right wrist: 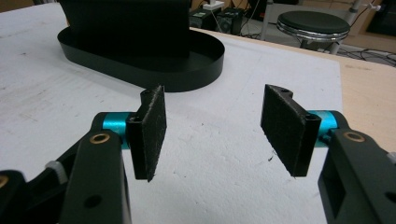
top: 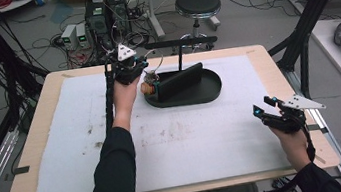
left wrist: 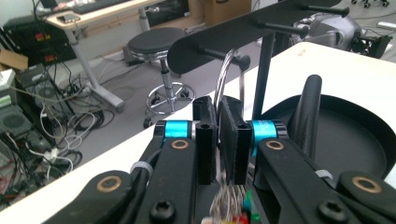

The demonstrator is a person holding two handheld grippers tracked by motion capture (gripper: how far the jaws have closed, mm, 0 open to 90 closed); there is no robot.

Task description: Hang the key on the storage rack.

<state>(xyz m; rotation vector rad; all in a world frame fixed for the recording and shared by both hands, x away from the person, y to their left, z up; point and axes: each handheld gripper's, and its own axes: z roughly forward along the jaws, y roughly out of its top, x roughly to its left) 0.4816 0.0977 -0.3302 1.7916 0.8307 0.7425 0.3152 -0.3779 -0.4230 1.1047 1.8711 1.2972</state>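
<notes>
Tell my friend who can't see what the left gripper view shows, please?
The left gripper has its black jaws nearly shut on a thin silvery wire loop that hangs from a peg of a black rack. A black oval tray sits to its right, a round stool behind.

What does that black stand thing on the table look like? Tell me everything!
The black stand has an oval tray base with a low rim, resting on the white mat. A slanted black panel rises inside it. A thin post holds a flat bar with little pegs sticking out. It looks like matte plastic. A shiny wire loop hangs on one peg, pinched by the left claw.
</notes>
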